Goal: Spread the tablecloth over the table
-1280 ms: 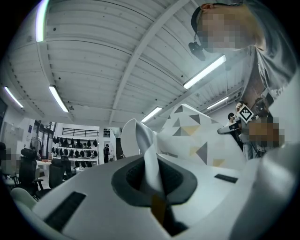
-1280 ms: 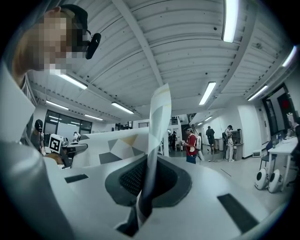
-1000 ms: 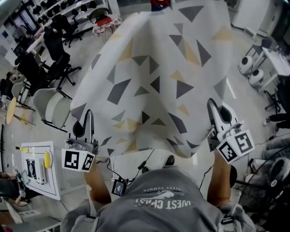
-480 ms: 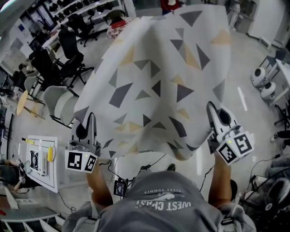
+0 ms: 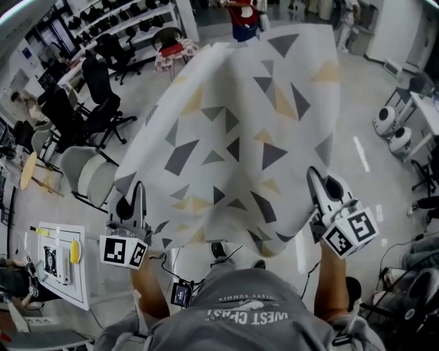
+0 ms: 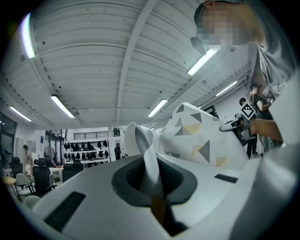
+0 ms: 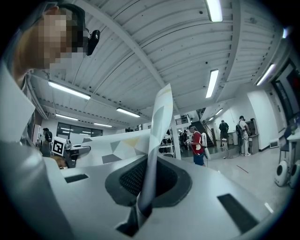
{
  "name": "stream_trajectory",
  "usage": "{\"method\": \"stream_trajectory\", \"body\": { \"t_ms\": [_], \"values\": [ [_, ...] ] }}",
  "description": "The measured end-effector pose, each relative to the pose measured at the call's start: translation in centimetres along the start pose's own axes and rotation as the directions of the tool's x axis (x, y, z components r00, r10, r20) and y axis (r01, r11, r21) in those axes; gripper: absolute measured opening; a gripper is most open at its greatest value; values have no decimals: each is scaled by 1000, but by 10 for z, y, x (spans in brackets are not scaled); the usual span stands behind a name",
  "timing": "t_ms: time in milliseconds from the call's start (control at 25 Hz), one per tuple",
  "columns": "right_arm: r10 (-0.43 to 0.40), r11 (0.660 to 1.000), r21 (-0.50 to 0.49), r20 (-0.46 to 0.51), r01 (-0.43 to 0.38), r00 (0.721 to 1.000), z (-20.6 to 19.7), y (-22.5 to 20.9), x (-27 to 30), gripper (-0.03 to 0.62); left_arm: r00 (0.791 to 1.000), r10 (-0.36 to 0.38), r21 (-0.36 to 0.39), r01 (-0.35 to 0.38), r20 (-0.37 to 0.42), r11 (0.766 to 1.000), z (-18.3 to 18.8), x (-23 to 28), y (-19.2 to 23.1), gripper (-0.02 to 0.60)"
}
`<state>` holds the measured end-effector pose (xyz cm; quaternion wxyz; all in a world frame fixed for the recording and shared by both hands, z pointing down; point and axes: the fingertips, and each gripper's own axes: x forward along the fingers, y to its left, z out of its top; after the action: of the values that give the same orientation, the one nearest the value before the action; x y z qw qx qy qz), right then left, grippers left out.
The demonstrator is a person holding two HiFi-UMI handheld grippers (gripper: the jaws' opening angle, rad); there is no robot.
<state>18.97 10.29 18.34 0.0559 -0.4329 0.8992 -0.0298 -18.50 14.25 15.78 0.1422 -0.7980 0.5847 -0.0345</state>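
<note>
Fingers [image 6: 84, 187] of your left gripper [image 6: 153, 201] are pressed together on a thin fold of the tablecloth [image 5: 240, 130]. Your right gripper [image 7: 139, 206] is closed in the same way on another fold at its near edge. You hold one gripper at each near corner, well apart from each other. The cloth is white with grey and yellow triangles. It swells up in the air in front of you and reaches toward a person in a red top [image 5: 241, 12]. Office chairs [image 5: 92, 82] stand on the floor at your left.
</note>
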Motion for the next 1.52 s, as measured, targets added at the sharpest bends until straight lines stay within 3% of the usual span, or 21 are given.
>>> {"method": "stream_trajectory", "body": {
  "t_ms": [120, 360, 880, 1280, 1520],
  "values": [
    [-30, 1000, -3, -6, 30, 1000, -1, -5, 9, 14, 999, -32, -1, 32, 4, 1000, -6, 21, 8, 0],
    [-96, 995, -17, -12, 96, 995, 0, 1, 77, 14, 997, -81, -21, 81, 19, 996, -28, 70, 75, 0],
    [-196, 980, -46, -50, 194, 979, -16, 7, 165, 14, 988, -149, -65, 151, 35, 986, -79, 136, 161, 0],
    [-215, 976, -60, -86, 210, 973, -37, -2, 181, 14, 987, -158, -63, 157, -6, 986, -103, 150, 170, 0],
    [-201, 980, -29, -125, 199, 972, -64, -32, 200, 14, 989, -138, -48, 136, -46, 990, -124, 173, 168, 0]
  ]
}}
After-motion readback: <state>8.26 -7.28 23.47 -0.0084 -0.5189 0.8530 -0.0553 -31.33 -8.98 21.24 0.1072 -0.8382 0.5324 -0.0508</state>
